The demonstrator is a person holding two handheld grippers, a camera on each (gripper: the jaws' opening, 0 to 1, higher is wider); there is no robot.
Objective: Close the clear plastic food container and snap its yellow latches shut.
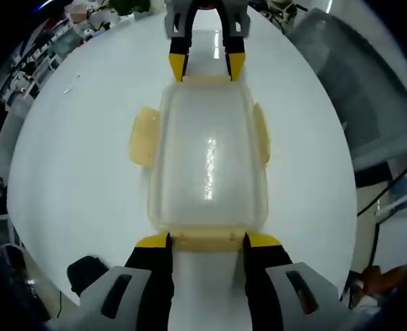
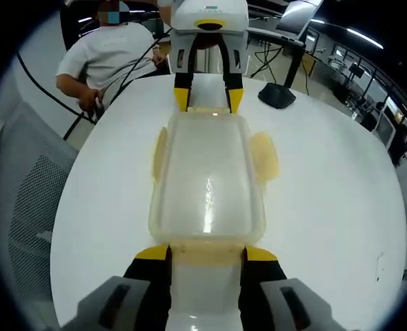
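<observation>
White round table (image 1: 72, 172) fills both views, with office desks at the dim edges. At frame centre lies the clear plastic food container (image 1: 209, 165), lid on, no readable label or writing on it. Its yellow latches (image 1: 143, 136) on the long sides stick outward, unsnapped. The left gripper (image 1: 207, 240) and the right gripper (image 2: 207, 253) meet it from opposite short ends, each with jaws set narrow, tips touching an end latch. A seated person (image 2: 107, 55) shows at upper left of the right gripper view, beside a grey mesh chair (image 2: 24, 200).
</observation>
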